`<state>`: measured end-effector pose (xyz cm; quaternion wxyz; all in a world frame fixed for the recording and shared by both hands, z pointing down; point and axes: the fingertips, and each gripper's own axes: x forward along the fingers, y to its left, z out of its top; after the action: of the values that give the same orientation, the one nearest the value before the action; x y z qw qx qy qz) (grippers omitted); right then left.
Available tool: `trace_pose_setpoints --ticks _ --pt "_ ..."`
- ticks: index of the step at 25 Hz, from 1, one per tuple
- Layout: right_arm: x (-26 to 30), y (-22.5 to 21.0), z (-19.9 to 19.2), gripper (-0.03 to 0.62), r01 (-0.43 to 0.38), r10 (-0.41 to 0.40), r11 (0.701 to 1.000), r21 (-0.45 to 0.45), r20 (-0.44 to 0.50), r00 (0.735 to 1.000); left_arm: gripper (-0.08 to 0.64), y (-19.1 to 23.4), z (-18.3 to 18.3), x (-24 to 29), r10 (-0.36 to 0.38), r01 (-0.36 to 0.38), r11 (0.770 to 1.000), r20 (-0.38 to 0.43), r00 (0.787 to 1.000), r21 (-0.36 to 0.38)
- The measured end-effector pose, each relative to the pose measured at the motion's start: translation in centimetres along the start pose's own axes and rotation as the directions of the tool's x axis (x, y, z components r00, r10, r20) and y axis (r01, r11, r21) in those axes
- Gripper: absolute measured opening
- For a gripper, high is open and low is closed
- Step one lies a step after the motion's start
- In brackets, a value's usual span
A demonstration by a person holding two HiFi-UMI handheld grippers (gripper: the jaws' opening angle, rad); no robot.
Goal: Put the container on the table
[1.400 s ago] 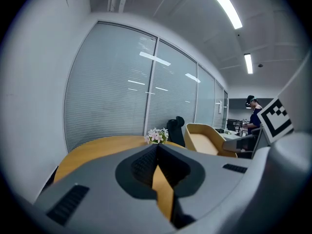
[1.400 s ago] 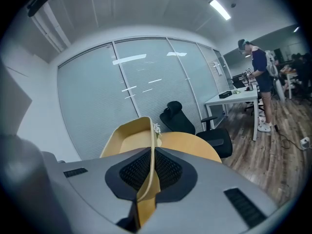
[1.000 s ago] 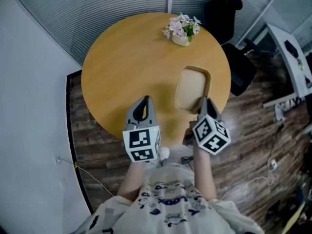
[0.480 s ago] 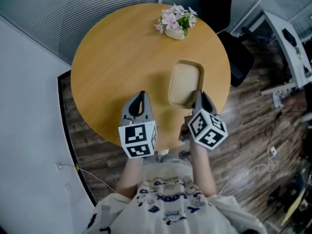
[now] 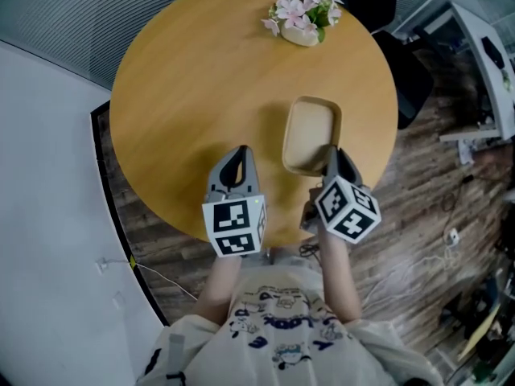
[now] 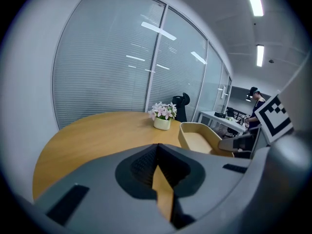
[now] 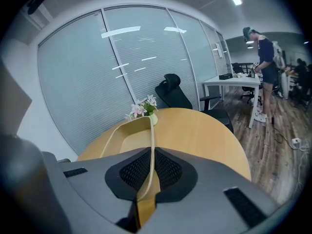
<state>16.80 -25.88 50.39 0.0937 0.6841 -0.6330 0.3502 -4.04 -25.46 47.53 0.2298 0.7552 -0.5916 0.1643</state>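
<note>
A beige, rounded-rectangle container (image 5: 310,135) is over the right half of the round wooden table (image 5: 185,95); I cannot tell whether it touches the top. My right gripper (image 5: 333,159) is shut on the container's near rim. In the right gripper view that thin rim (image 7: 152,145) runs straight between the jaws of my right gripper (image 7: 147,172). My left gripper (image 5: 234,162) is to the left of the container, over the table's near edge. It is shut and holds nothing. From the left gripper (image 6: 158,152), the container (image 6: 200,138) shows to the right.
A small pot of pink flowers (image 5: 302,18) stands at the table's far side. A black office chair (image 7: 176,97) is behind the table on the right. White desks (image 5: 487,63) and cables (image 5: 451,240) lie over the wooden floor at right. A person (image 7: 263,67) stands far off.
The head view has shifted and the table now looks larger. Both grippers and the container stay in about the same place relative to the table.
</note>
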Motion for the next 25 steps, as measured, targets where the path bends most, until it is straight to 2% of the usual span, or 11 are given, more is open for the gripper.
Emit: trace_pose_setpoints --ticks 11,25 --pt "3.3 -1.7 -3.9 0.020 0.052 -0.052 0.999 -0.005 -0.103 0.993 0.003 0.2 -4.1 3.5 -0.031 0.028 0.999 -0.108 0.994 -0.023" --pt "5.7 -3.5 -7.9 0.020 0.079 -0.078 0.997 -0.006 -0.197 0.977 0.005 -0.1 -8.7 5.6 -0.049 0.040 0.998 -0.214 0.976 -0.042"
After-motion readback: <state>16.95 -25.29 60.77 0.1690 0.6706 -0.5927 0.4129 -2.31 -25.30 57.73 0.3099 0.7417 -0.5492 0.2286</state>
